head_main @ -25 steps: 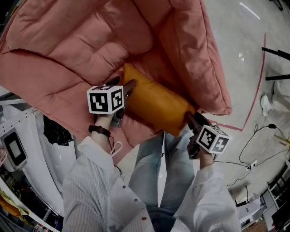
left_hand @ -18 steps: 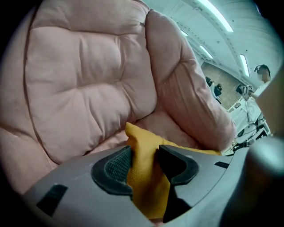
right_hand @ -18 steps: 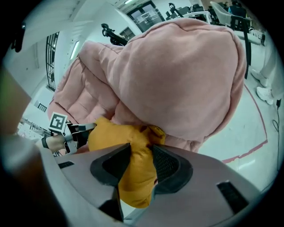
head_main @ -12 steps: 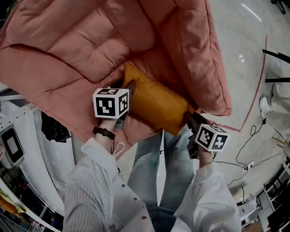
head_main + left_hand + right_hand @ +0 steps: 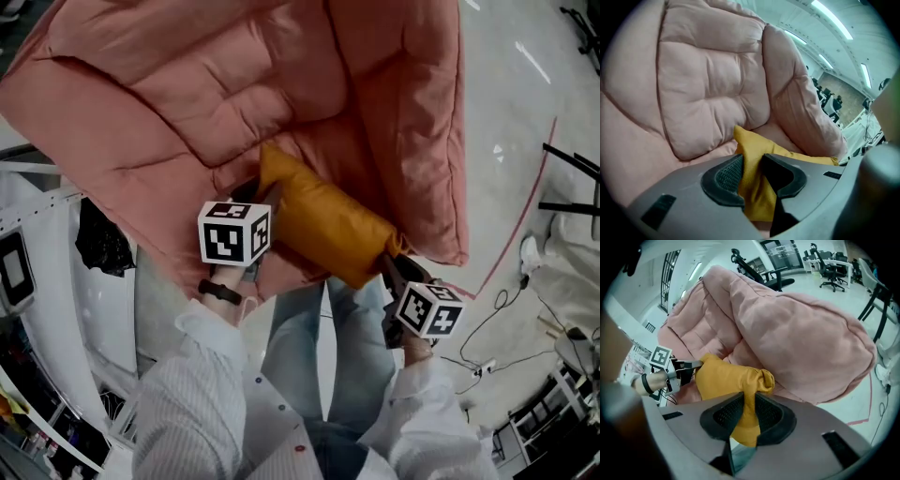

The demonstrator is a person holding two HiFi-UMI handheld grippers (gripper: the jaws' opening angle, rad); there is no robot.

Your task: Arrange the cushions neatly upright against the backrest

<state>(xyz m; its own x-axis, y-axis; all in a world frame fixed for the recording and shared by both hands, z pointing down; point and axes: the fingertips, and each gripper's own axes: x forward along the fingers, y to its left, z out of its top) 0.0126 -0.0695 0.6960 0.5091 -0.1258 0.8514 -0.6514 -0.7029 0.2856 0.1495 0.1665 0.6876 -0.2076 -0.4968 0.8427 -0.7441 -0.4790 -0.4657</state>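
Observation:
A mustard-yellow cushion (image 5: 328, 220) lies on the seat of a big pink padded chair (image 5: 197, 103), in front of its backrest (image 5: 703, 89). My left gripper (image 5: 255, 246) has just been closing and is shut on the cushion's left corner (image 5: 752, 187). My right gripper (image 5: 392, 265) has also been closing and pinches the cushion's right corner (image 5: 747, 416). From the right gripper view the cushion (image 5: 724, 378) stretches across to the left gripper (image 5: 689, 365). Both ends are lifted slightly off the seat.
The chair's thick right armrest (image 5: 422, 131) stands beside the cushion. A person's legs in jeans (image 5: 319, 347) are below the chair's front edge. White shelving (image 5: 47, 281) stands at left. Cables (image 5: 497, 309) and red floor tape (image 5: 520, 216) lie at right. Office chairs (image 5: 768, 273) stand far off.
Both grippers have closed on the cushion's corners and risen a little with them. The cushion's ends now bunch between the jaws.

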